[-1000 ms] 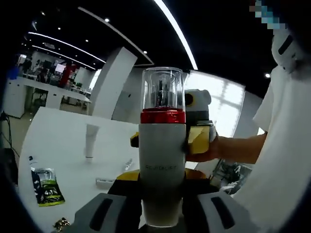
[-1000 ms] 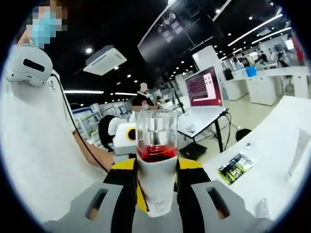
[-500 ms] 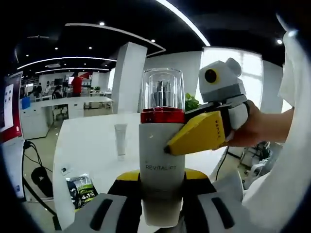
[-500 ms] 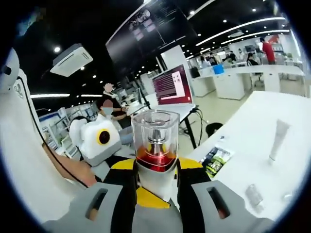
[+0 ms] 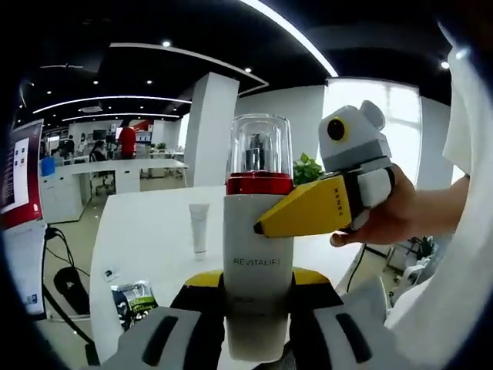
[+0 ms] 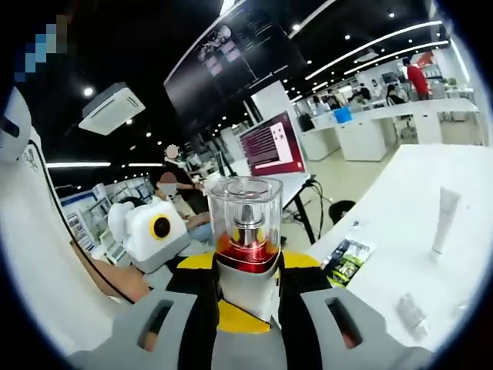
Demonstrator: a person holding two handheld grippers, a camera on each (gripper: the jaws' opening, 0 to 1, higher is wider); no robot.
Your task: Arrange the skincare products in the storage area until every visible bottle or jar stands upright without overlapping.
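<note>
An open-plan office lies behind a white table (image 5: 154,231), where a white tube (image 5: 199,228) stands upright at the far side and a green sachet (image 5: 135,296) lies nearer. Both the left gripper (image 5: 258,339) and the right gripper (image 6: 245,308) have their jaws clamped on the Revitalift pump bottle (image 5: 258,270), held upright in the air above the table. This looks like the carrying step; next, it needs lowering onto bare tabletop clear of the tube, then releasing.

You're in an open office — a white pillar (image 5: 206,127) at twelve o'clock. Ceiling light strips (image 5: 289,35) overhead, a bright window (image 5: 370,108) at two.
</note>
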